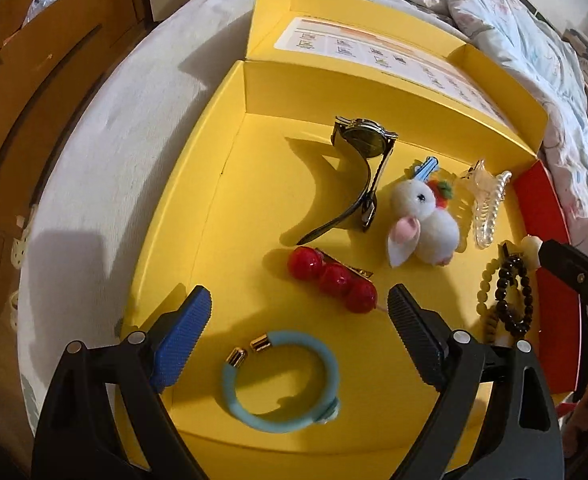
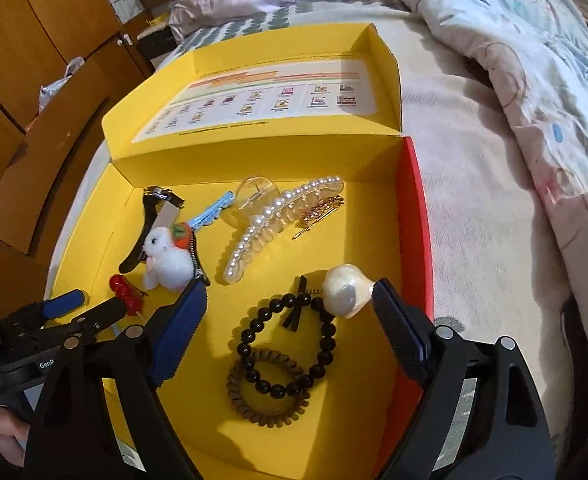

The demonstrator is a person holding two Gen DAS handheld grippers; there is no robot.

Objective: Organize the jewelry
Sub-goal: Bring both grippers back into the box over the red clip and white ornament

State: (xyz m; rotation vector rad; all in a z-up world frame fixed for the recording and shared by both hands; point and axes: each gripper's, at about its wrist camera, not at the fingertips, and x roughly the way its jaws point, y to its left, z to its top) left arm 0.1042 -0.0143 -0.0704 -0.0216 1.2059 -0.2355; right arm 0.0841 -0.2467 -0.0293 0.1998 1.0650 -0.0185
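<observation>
Jewelry gathered in yellow box point(image 1: 229, 184) on bed: watch point(image 1: 364, 140), pearl claw clip point(image 2: 269, 224), black bead bracelet point(image 2: 289, 344). Left gripper point(image 1: 298, 340) and right gripper point(image 2: 289, 328) hover released, empty; sorting seemingly unfinished.

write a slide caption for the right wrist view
Open right gripper hovers over a black bead bracelet and brown coil hair tie in a yellow box.

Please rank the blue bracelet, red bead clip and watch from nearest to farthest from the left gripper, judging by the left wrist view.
1. Blue bracelet, just beneath the open left gripper.
2. Red bead clip, just ahead, centre.
3. Watch, far back near the yellow box wall.
</observation>
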